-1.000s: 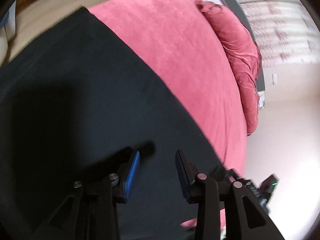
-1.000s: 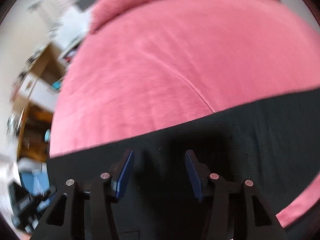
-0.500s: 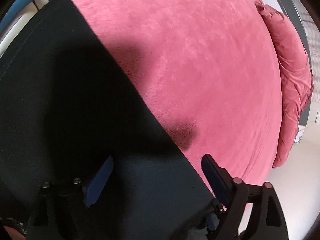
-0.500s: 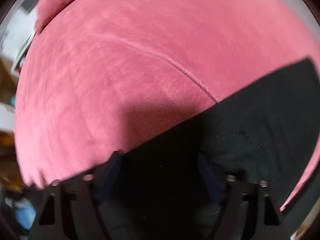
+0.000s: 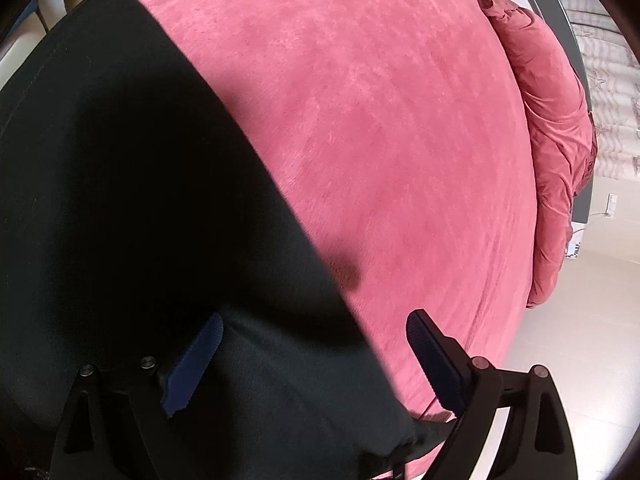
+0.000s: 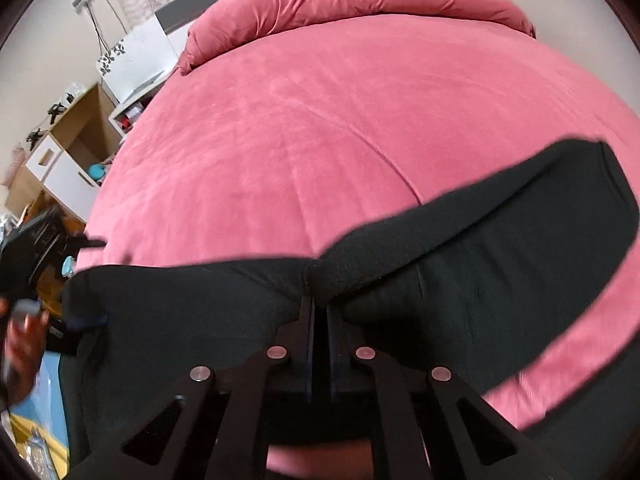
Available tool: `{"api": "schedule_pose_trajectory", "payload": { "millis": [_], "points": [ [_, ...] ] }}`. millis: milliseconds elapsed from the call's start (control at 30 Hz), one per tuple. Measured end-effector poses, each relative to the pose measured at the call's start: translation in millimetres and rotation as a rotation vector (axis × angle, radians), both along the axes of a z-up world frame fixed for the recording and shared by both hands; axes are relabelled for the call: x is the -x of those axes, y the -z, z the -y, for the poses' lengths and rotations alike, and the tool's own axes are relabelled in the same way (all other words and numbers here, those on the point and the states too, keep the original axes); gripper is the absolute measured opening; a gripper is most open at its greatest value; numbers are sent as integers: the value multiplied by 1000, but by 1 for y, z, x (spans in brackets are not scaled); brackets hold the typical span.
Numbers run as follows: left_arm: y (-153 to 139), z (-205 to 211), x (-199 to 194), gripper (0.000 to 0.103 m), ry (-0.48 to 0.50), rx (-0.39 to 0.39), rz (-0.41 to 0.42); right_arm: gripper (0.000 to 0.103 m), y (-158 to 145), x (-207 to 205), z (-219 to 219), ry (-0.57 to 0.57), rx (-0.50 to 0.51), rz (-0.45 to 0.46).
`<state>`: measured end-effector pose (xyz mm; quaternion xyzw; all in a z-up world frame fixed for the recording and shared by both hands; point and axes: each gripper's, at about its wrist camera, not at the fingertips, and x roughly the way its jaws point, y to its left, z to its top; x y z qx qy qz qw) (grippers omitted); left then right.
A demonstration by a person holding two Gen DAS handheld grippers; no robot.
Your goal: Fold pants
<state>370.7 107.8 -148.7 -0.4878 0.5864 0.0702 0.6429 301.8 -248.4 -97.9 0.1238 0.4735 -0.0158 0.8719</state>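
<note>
Pants (image 6: 500, 264), black, on pink bed (image 6: 320, 120): right gripper (image 6: 319, 312) now clamping near edge, previously open; left gripper (image 5: 312, 356) gaping wide; fold starting.

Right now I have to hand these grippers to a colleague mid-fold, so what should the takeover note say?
Right gripper: shut on the black pants, pinching an edge so the cloth bunches up at the fingers.
Left gripper: open, fingers wide over the pants, holding nothing.
The pants lie spread on the pink bed.
Done: right-side grasp.
Left: close the left gripper on the fabric, then probably carry both edges over for the fold.
</note>
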Motion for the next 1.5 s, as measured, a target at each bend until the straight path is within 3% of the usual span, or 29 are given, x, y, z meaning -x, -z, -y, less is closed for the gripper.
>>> {"api": "schedule_pose_trajectory", "payload": {
  "millis": [133,233,333,367,400,500,600,700,933,1133,1233,1500],
  "points": [
    [-1,9,7,94,2,-28,19,5,14,34,1,34,-49,19],
    [-4,19,9,84,56,-114,26,5,19,35,1,39,-43,37],
    [-11,27,19,47,99,-241,8,5,20,36,-3,52,-58,55],
    [-12,26,24,26,99,-272,0,5,21,38,-5,58,-73,52],
    [-10,21,32,21,82,-270,8,5,22,41,-1,62,-86,50],
    [-3,4,53,12,21,-131,85,5,23,38,5,69,-124,48],
    [2,-8,76,9,-20,31,161,5,17,44,13,87,-185,68],
    [-9,-8,99,9,-5,88,271,5,4,56,20,94,-230,121],
    [-47,-17,153,9,48,158,502,5,-26,83,25,97,-282,189],
    [-67,-14,218,9,133,137,650,5,-38,123,32,94,-305,214],
    [-62,-12,248,9,161,136,673,5,-37,149,33,94,-307,216],
    [-21,-18,311,9,161,131,637,5,-17,210,32,69,-285,204]
  ]
}}
